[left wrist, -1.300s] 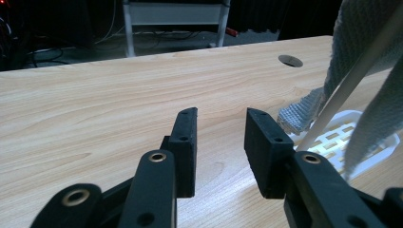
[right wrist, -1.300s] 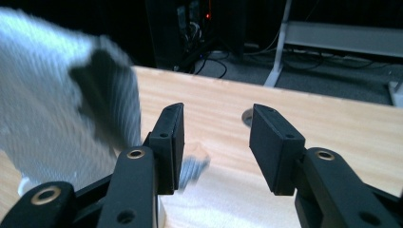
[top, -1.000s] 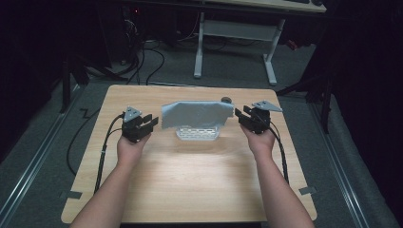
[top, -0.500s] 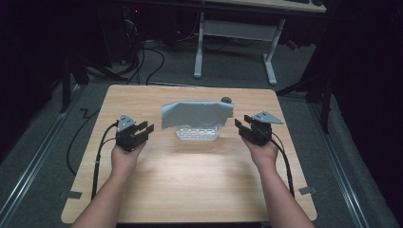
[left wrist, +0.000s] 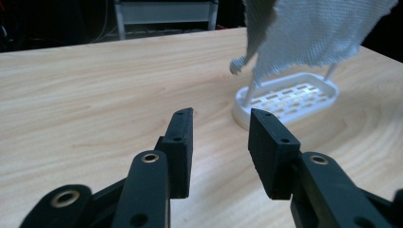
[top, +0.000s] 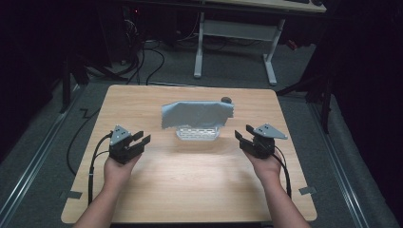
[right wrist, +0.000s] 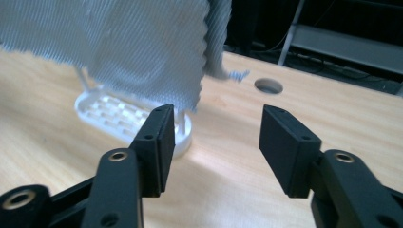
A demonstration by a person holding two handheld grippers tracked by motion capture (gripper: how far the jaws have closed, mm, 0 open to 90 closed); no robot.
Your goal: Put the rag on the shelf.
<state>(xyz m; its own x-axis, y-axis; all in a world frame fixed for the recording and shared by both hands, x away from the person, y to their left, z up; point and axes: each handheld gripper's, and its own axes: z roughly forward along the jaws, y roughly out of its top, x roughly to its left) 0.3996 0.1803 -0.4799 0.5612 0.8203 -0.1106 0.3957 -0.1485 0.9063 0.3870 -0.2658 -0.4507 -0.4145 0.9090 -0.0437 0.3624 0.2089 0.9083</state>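
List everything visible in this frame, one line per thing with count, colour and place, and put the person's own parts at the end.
Table: one, light wood, centre of the high view, on a grey floor.
Cloth: one, grey-blue, hanging over the rack at the table's middle, far half.
Rack: one, white, slotted oval base with thin upright posts, under the cloth.
Hole: one, round, in the tabletop near the far edge, beside the cloth.
Desk frame: one, white legs, on the floor beyond the table.
Cables: several, black, on the floor at far left.
Left gripper: one, black, open, left of the rack.
Right gripper: one, black, open, right of the rack.
Hands: two, holding the grippers.
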